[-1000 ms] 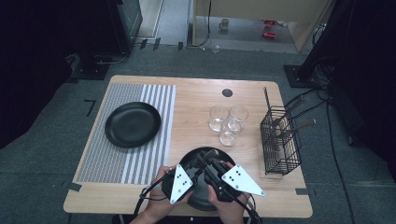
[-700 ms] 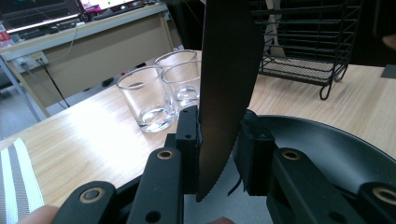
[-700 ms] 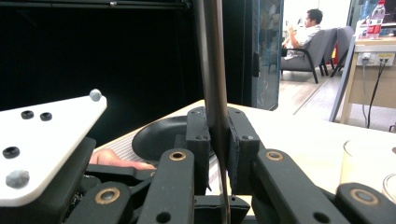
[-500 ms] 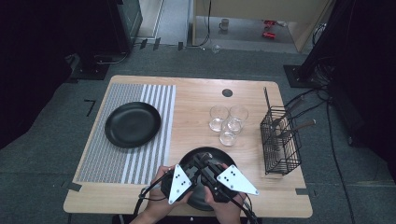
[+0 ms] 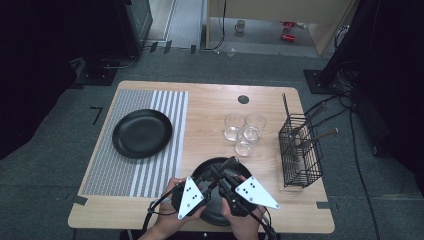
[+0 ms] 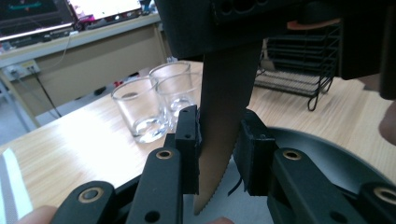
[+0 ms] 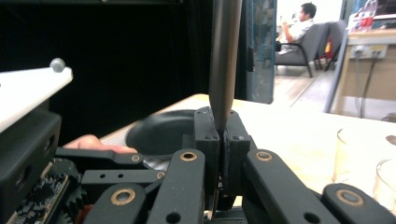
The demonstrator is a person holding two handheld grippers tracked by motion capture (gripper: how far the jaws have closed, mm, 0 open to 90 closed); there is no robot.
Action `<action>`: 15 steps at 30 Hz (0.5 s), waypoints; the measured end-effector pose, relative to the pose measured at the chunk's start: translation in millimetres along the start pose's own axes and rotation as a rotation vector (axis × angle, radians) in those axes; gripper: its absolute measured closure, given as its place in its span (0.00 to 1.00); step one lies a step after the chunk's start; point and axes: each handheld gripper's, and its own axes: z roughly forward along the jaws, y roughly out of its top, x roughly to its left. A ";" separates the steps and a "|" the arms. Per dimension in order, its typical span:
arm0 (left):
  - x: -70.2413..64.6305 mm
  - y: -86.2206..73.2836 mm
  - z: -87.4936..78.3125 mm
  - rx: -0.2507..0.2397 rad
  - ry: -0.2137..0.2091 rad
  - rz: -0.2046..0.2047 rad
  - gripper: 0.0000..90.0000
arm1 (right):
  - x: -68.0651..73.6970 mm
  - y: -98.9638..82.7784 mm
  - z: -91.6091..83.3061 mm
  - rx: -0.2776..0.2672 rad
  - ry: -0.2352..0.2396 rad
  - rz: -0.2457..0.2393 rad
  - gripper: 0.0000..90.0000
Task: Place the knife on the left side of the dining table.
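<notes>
A serrated knife [image 5: 229, 162] hangs over a black dish [image 5: 202, 170] at the table's front edge, handle slanting up and to the right. My left gripper [image 5: 214, 177] reaches in from the left. In the left gripper view it [image 6: 218, 135] is shut across the blade [image 6: 224, 93], one pad on each edge, tip pointing down. My right gripper [image 5: 223, 178] comes from the right. In its own view it [image 7: 222, 126] has just closed tight on the knife, whose dark handle [image 7: 225, 56] rises straight out of the jaws.
A black plate [image 5: 142, 133] rests on a striped mat [image 5: 150, 100] at the left. Three clear glasses [image 5: 244, 131] stand just beyond the dish. A black wire rack [image 5: 300, 150] with utensils stands at the right edge. Someone sits far off [image 7: 299, 23].
</notes>
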 end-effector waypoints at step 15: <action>40.7 -3.2 -17.2 -0.085 -0.225 -0.167 0.56 | -22.6 18.3 -17.6 -0.052 -0.099 -0.028 0.99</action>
